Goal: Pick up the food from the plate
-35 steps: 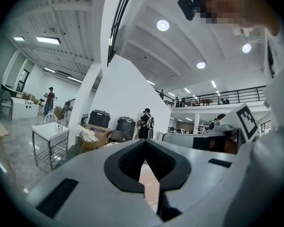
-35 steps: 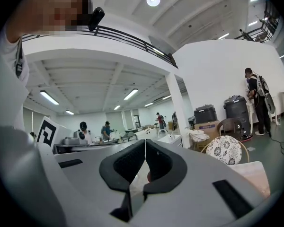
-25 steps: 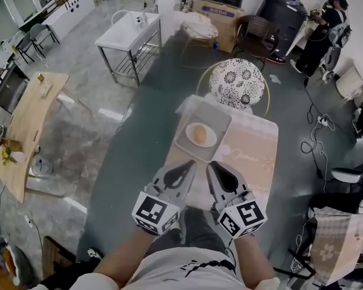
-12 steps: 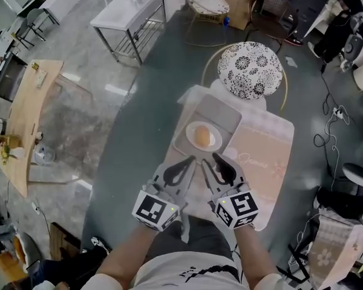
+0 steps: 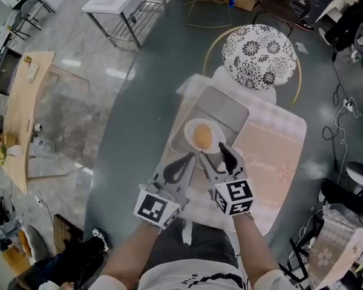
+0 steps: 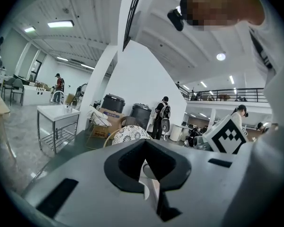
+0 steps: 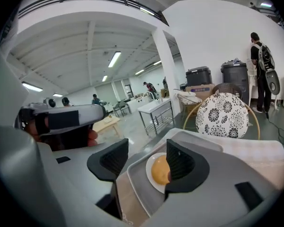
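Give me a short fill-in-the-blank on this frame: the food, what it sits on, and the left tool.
On the white plate lies one round, ___-coloured piece of food.
The plate rests in a grey ___.
The left tool has its jaws ___, gripping nothing.
Missing words: orange; tray; shut.

A flower-patterned chair point(image 5: 259, 56) stands behind the cloth-covered table point(image 5: 278, 156).

Readable text: none | placemat point(image 5: 273, 177): faint cursive word, too blurred to read | cardboard box point(image 6: 101, 128): label illegible
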`<state>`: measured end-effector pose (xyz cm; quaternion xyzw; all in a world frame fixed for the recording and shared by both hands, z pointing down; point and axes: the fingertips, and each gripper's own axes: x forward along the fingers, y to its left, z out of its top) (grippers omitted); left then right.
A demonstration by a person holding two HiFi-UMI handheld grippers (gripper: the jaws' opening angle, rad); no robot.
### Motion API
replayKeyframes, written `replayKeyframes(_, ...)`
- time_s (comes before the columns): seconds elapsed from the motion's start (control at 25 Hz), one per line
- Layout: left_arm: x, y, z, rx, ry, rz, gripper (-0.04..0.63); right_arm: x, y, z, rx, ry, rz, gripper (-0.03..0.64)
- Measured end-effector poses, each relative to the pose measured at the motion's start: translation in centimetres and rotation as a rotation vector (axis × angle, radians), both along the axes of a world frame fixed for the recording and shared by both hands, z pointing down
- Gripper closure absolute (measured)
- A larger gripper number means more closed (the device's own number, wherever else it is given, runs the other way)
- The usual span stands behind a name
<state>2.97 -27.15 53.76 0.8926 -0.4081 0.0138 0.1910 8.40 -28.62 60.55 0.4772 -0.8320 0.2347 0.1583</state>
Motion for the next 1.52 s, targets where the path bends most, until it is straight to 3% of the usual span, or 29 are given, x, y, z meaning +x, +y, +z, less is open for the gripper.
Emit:
replayKeyframes(0.6,-1.2,-1.8,5.3,-0.069,-0.022,-0.045,0.591,-0.6,-2.5,11.1,-0.19,0.126,-0.003,0.313)
replayKeyframes(1.24,-1.6,-3.3,8.8,-0.092,-0.036,-0.062,0.591,-1.3,-3.5,15.0,-0.26,0.176,-0.027,0.293)
replayKeyframes(1.52,-1.4,-3.1,8.7,-0.116,-0.024,-0.072,0.591,-1.1,-3.1,16.3,-0.338,0.184,-0.029,0.295)
